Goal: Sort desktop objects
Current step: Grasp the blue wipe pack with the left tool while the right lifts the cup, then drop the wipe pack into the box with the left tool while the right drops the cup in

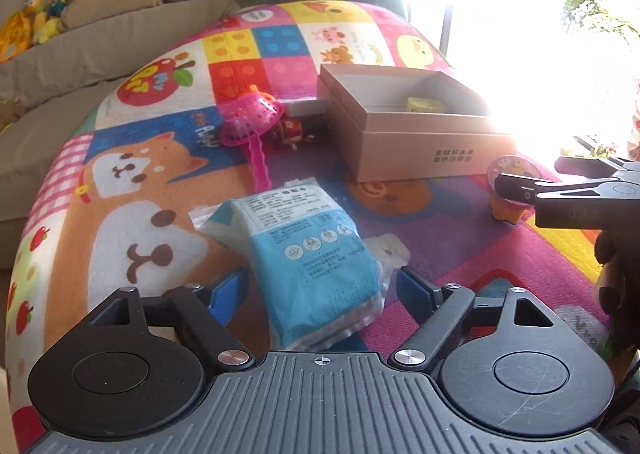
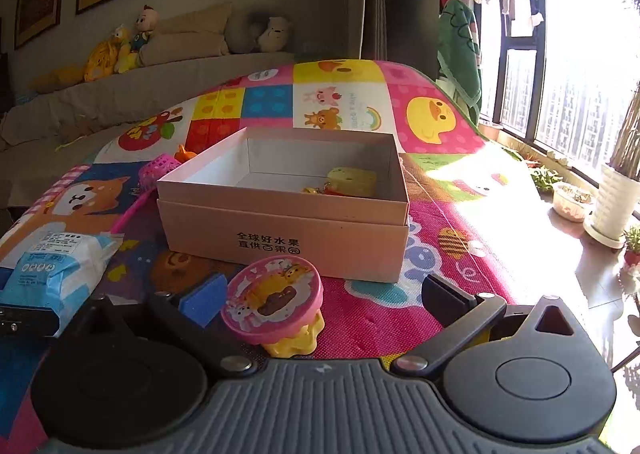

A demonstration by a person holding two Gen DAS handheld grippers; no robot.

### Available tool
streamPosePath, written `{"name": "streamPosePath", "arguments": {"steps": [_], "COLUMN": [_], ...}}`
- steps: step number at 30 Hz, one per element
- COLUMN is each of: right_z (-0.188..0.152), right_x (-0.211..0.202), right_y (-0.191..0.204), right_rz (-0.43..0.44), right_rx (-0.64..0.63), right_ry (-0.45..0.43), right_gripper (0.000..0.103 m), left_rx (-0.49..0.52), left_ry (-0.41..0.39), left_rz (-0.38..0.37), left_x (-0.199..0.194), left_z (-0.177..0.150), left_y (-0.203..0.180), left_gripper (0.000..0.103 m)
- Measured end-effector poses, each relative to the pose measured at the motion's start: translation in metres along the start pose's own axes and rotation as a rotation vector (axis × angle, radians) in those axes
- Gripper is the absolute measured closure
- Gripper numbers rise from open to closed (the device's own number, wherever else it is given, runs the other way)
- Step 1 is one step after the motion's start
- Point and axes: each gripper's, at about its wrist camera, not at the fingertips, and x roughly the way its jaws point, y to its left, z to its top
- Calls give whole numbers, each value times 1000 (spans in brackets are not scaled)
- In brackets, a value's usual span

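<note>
- Clearly my left gripper has its fingers spread around the blue packet, not pinching; a slanted closure could squirt it sideways.
- My right gripper, fingers spread, straddles the pink-lidded toy near the box (it may tip).

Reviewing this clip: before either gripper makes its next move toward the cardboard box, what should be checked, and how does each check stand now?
1. Open pink cardboard box has room: ok, only a yellow toy inside.
2. Blue-and-white plastic packet between left gripper fingers: ok.
3. Left pads gripping the packet: cannot tell.
4. Pink-topped yellow toy between right gripper fingers: ok, off-centre.
5. Right gripper closed on it: not ok, open.
</note>
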Motion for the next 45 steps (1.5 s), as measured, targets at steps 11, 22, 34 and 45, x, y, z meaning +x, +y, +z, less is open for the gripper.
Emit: {"name": "streamPosePath", "arguments": {"steps": [11, 22, 34, 45], "right_z": [0, 2, 9, 23], "right_x": [-12, -30, 8, -30], "right_y": [38, 7, 20, 11], "right_rz": [-1, 160, 200, 207], "right_rx": [-239, -83, 4, -91], "right_ry": [-21, 70, 175, 126], "right_gripper": [0, 1, 59, 61], "left_rx": [13, -89, -71, -31], "left_ry": [29, 29, -30, -42], "left_rz": [131, 63, 80, 91], "left_x": [15, 16, 15, 23], "left_z": [4, -4, 13, 39], "left_y": [9, 26, 20, 15], "left_gripper": [3, 0, 0, 43]}}
